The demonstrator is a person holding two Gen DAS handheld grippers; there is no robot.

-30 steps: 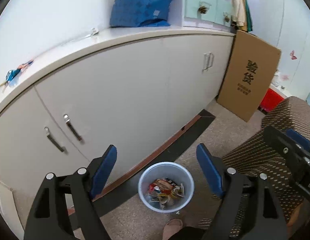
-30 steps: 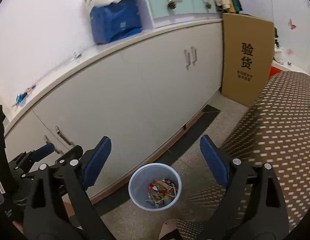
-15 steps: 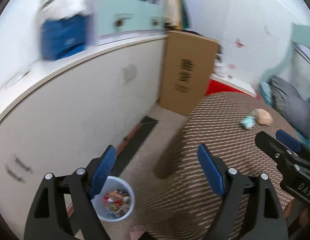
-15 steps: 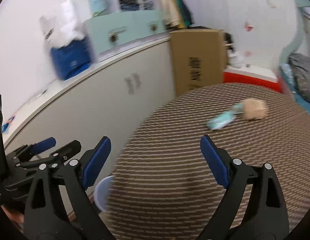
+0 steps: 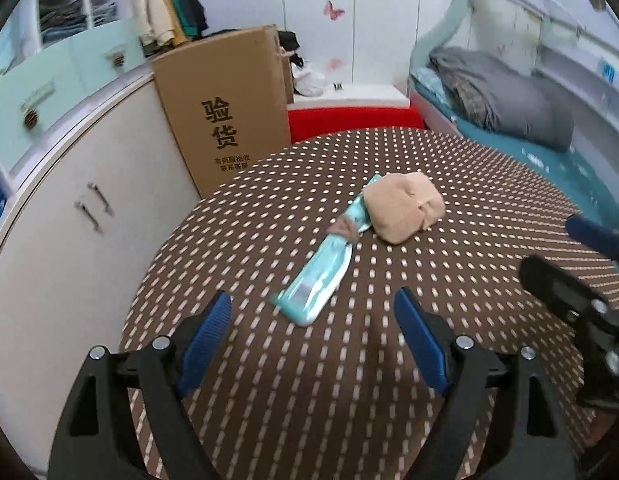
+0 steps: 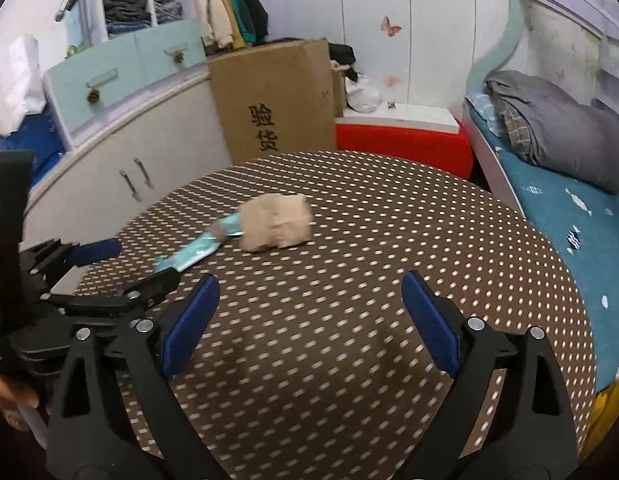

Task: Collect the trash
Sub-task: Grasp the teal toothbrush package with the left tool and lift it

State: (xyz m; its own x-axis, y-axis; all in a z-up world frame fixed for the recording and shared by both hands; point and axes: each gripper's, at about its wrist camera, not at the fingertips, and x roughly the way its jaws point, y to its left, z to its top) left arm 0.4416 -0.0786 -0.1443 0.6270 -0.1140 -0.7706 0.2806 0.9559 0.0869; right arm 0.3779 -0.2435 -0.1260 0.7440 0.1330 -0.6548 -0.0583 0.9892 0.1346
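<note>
Trash on round table [image 5: 489, 240], brown cloth with pale dashes: one teal wrapper [image 5: 323, 272], long and flat, lying slantwise near the table's middle, its far end touching or tucked under one crumpled tan paper wad [image 5: 403, 212]; a small dark scrap [image 5: 343, 232] sits on the wrapper beside the wad. Left gripper [image 5: 311, 336]: blue-padded jaws spread wide, nothing between them, hanging above the cloth with the wrapper's near end just beyond the tips. Right gripper [image 6: 309, 322]: jaws likewise wide apart and empty, over bare cloth, the wad [image 6: 275, 222] and wrapper [image 6: 197, 250] ahead and to its left; the left gripper [image 6: 121, 264] shows at that view's left edge, close beside the wrapper. Nothing lies between either claw and the trash. Surroundings: tall cardboard box [image 5: 225, 112] with printed black characters, standing against the white cabinet [image 5: 69, 216] beyond the table's far left edge; pale green drawers [image 5: 37, 100] on the cabinet top; open shelf with folded clothes [image 6: 129, 4] and hanging garments [image 6: 225, 4] above; red-sided low unit [image 5: 353, 118] with white top behind the table; bed with teal sheet [image 6: 569, 216] and grey bedding [image 6: 549, 124] to the right; butterfly stickers [image 5: 333, 10] on the white wall.
</note>
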